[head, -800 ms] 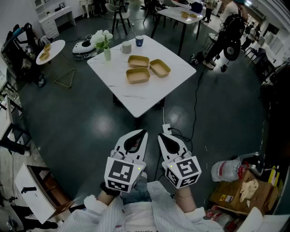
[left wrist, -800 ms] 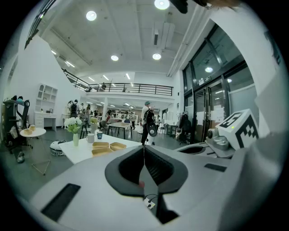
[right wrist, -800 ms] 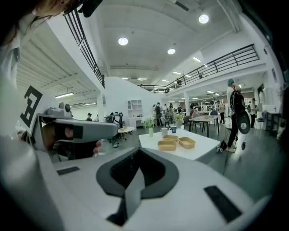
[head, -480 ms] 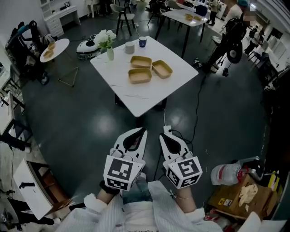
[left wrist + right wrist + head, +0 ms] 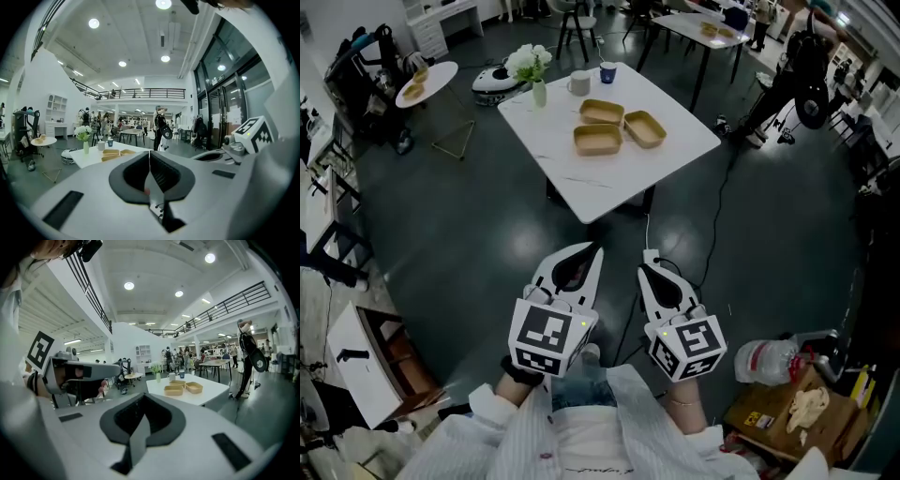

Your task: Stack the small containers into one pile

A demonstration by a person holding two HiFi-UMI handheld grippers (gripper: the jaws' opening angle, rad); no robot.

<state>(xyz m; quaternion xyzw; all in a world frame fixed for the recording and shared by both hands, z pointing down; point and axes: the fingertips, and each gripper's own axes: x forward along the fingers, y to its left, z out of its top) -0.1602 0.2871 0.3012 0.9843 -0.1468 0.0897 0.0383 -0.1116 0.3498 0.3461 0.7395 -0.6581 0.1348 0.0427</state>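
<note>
Three shallow tan containers stand apart, unstacked, on a white square table (image 5: 581,192): one at the back (image 5: 602,112), one in front (image 5: 598,140), one to the right (image 5: 644,128). They also show far ahead in the left gripper view (image 5: 112,152) and the right gripper view (image 5: 173,390). My left gripper (image 5: 592,251) and right gripper (image 5: 649,272) are held close to my body over the dark floor, well short of the table. Both are shut with nothing in them, and their jaws meet in the left gripper view (image 5: 150,153) and the right gripper view (image 5: 143,398).
At the table's back edge stand a vase of white flowers (image 5: 532,67), a white mug (image 5: 578,83) and a blue cup (image 5: 607,72). A round side table (image 5: 427,80) and a robot vacuum (image 5: 495,82) are at the left. A cable (image 5: 712,211) crosses the floor; a bag (image 5: 766,356) and a box lie at the lower right.
The table and containers have drifted slightly up and to the right in the head view. Both grippers stay shut in the same place near my body.
</note>
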